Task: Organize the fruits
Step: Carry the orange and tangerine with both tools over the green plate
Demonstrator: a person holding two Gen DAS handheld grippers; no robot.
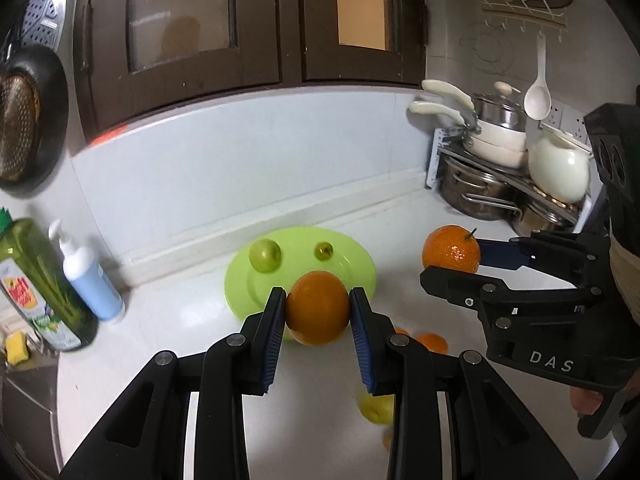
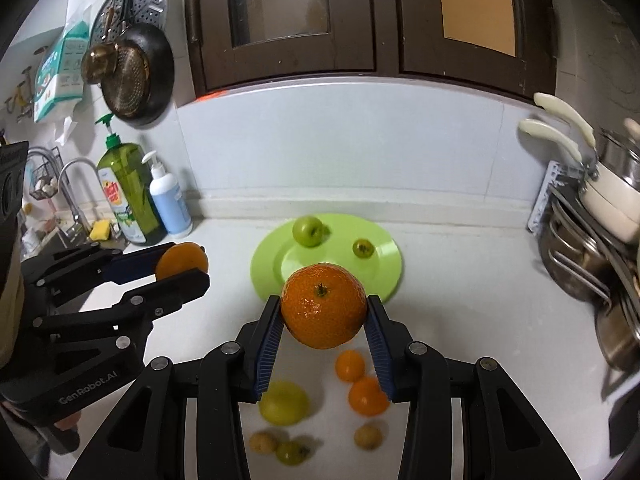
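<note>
My left gripper is shut on a smooth orange, held above the counter just in front of the green plate. My right gripper is shut on a larger stemmed orange, held near the plate's front edge. Each gripper shows in the other view: the right with its orange, the left with its orange. A green apple and a small green fruit lie on the plate. Several small orange and yellow fruits lie on the counter below.
A green soap bottle and a white pump bottle stand at the left by the sink tap. A rack of pots and pans stands at the right. A dark pan hangs on the wall; brown cabinets hang above.
</note>
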